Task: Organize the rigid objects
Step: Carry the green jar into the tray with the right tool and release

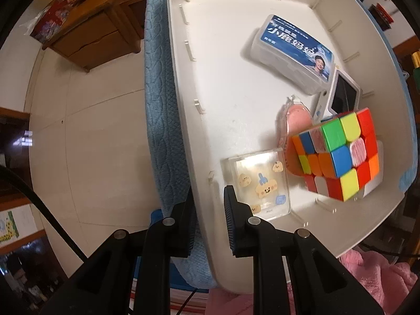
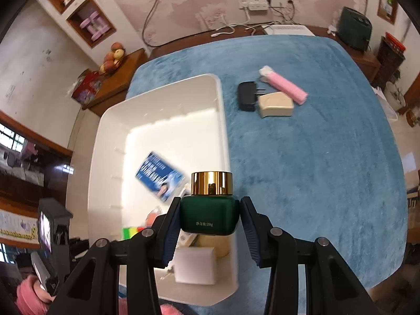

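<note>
The worktop [image 2: 315, 157] wears 1 plush blue cover. On its left part sits 1 white plastic bin [image 2: 162, 120], rectangular with ribbed inner walls. Inside lie 5 things: 1 blue-labelled clear box [image 1: 291, 52], long axis running diagonally; 1 multicoloured puzzle cube [image 1: 338, 155]; 1 clear cartoon-printed block [image 1: 260, 183]; 1 pink oval case [image 1: 296, 120]; 1 small white device [image 1: 344, 94]. Beyond the bin 3 loose items cluster on the cover: 1 pink cylinder [image 2: 286, 86], 1 beige case [image 2: 275, 104], 1 black case [image 2: 246, 96]. The right tool [image 2: 210, 210] clamps 1 green jar [image 2: 210, 215], gold cap up, above the bin's near right rim. The left tool [image 1: 207, 204] straddles the bin's wall, narrow, gripping it.
</note>
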A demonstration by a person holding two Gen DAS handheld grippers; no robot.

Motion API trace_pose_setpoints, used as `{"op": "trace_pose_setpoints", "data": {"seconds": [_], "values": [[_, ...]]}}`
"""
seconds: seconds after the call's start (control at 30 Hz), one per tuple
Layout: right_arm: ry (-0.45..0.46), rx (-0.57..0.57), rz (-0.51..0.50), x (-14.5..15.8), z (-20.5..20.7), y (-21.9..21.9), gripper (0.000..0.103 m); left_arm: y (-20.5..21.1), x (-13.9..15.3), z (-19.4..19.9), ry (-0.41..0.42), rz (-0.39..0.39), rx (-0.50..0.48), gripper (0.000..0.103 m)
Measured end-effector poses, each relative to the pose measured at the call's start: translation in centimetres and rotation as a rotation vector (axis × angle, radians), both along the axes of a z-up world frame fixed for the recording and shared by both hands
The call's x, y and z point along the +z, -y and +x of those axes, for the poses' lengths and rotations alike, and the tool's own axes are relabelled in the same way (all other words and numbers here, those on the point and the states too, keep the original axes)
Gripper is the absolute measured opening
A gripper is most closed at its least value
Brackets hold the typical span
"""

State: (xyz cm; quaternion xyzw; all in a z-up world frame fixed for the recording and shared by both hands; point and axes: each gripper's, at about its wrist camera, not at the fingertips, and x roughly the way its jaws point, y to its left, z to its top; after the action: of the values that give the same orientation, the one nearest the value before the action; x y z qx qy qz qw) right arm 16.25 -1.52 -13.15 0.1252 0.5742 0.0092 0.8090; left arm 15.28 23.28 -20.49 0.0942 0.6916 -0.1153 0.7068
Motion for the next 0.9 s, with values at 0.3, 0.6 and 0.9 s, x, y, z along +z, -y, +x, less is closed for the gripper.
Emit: {"op": "trace_pose_setpoints", "data": {"seconds": [0.3, 0.6, 0.9], "values": [[-0.016, 0.033, 0.018, -0.4, -1.4, -4.0, 0.045, -0.5, 0.0, -0.7, 0.004, 0.002, -0.062, 0.021], [-0.012, -0.003, 0.034, -0.1, -1.6, -4.0, 0.048, -0.7, 0.1, -0.9, 0.011, -0.024, -0.082, 0.021], [0.044, -0.013, 0.032, 1.5, -1.4, -2.5, 0.049, -1.1, 0.2, 0.3, -0.003, -0.034, -0.046, 0.021]]}}
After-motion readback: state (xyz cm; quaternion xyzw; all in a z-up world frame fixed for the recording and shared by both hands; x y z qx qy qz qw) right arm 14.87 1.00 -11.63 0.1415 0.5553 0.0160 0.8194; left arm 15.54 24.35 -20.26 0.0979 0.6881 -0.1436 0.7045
